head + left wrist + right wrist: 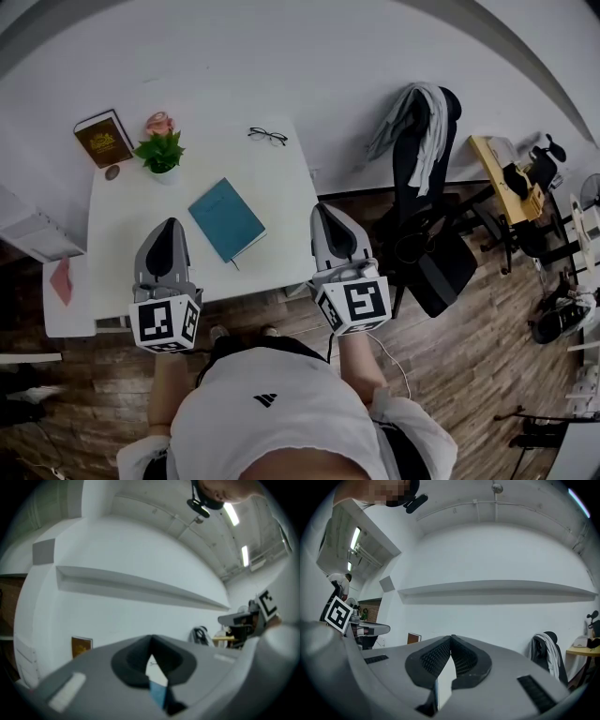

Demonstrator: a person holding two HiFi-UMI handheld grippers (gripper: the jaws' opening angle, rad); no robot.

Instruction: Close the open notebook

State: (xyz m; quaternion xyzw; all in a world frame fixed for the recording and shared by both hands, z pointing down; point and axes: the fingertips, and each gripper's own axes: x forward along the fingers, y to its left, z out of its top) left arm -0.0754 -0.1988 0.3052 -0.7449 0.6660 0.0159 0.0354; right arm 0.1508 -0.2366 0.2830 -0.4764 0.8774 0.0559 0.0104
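A teal notebook [226,219] lies closed and flat on the white table [117,234], near its front middle. My left gripper [169,225] hovers over the table's front left, just left of the notebook, and its fingertips meet with nothing between them. My right gripper [323,208] sits at the table's right edge, to the right of the notebook, also shut and empty. In the left gripper view the left gripper [151,639] shows a sliver of the teal notebook [158,693] below its closed tips. The right gripper [451,638] points level at the white wall.
At the table's back stand a brown book [103,139], a small potted plant [161,153] and a pair of glasses [267,136]. A black office chair [422,187] draped with a grey garment is right of the table. A yellow side table [502,173] is further right.
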